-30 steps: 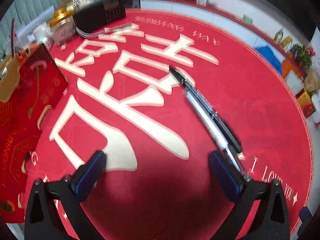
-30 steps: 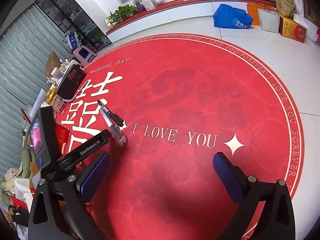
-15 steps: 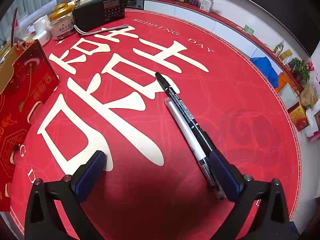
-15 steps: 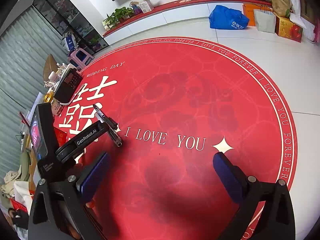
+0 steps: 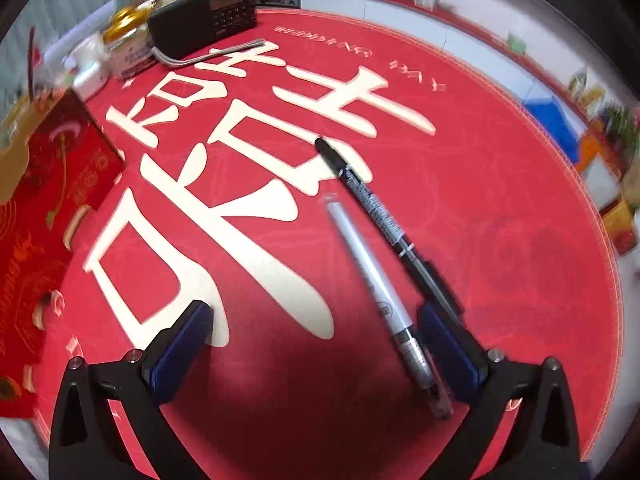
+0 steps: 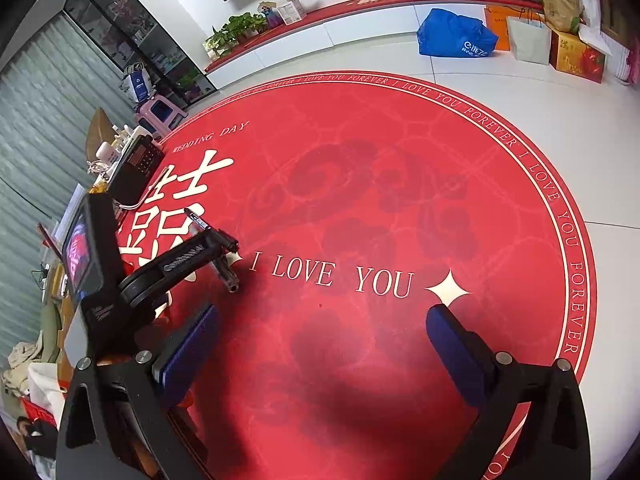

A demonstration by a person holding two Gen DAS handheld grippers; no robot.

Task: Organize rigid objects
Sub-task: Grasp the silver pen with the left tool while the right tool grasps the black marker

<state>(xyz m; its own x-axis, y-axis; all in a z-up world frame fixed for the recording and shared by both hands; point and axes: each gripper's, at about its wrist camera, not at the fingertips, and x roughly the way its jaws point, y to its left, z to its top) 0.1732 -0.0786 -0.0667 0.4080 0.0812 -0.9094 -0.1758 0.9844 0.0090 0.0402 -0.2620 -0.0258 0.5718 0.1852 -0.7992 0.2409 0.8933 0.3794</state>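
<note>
Shifted lower right in frame since earlier: silver pen (image 5: 380,296) and black pen (image 5: 384,220), side by side on mat (image 5: 500,200), within spread-wide left gripper (image 5: 316,340), ready for grasping. Right gripper (image 6: 324,344) gaping, empty.

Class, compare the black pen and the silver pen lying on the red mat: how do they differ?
The black pen is dark with printed text; the silver pen is pale and metallic. The black pen reaches farther up the mat; the silver pen reaches nearer the camera. Both lie flat, side by side, near the left gripper's right finger.
</note>
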